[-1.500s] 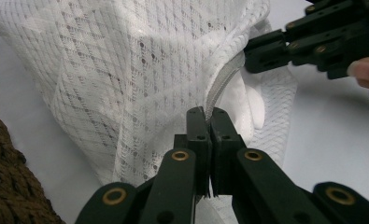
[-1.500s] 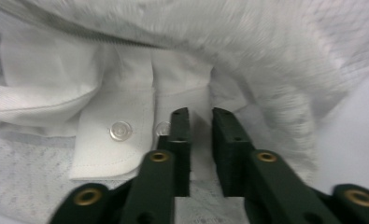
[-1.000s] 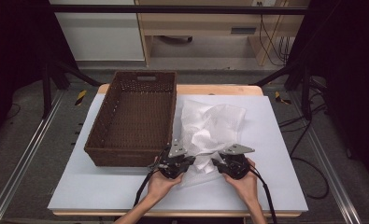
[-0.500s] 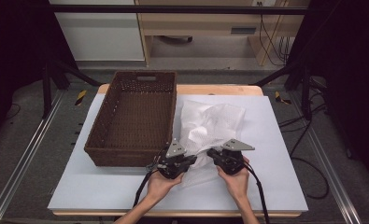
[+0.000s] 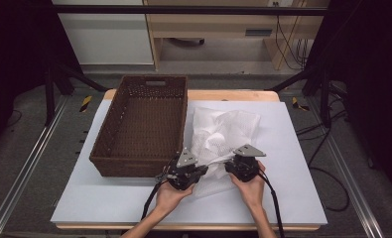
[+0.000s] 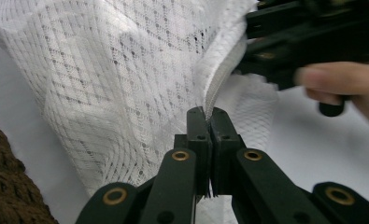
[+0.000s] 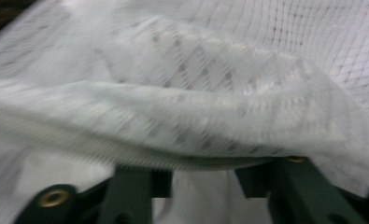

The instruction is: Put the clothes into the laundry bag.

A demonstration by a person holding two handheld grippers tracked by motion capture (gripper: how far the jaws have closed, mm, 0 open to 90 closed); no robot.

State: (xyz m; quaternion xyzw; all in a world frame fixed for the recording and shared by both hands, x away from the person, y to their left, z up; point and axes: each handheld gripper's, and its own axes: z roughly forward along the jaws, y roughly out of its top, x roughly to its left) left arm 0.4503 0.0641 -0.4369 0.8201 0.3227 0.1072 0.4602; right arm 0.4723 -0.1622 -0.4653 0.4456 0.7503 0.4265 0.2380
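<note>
Step in hand: we judged that we were taking hold of the near edge of the white mesh bag [image 5: 223, 136] with both grippers, probably to lift it toward the wicker basket [image 5: 143, 124].
Where the bag was: it lay crumpled on the white table [image 5: 293, 163], just to the right of the basket, its near edge raised between our two hands.
Left gripper [image 6: 206, 122]: clenched tight on the bag's thick hemmed edge, which ran up out of the closed jaws toward the other gripper.
Right gripper [image 7: 201, 179]: its jaws stood apart and had just been opening; a fold of mesh draped across and above them, and the pads did not press on it.
Right hand [image 5: 249, 186]: it sat just right of the left hand [image 5: 171, 194], both low at the near side of the bag.
Doing it well: we reckoned the right jaws should slide under the hem itself, not the loose netting, before closing.
Spacing: a grip farther along the edge from the left gripper would spread the bag better.
Risk: the netting looked limp and could slip or bunch if pinched thinly.
Basket: it stood empty and untouched beside us.
</note>
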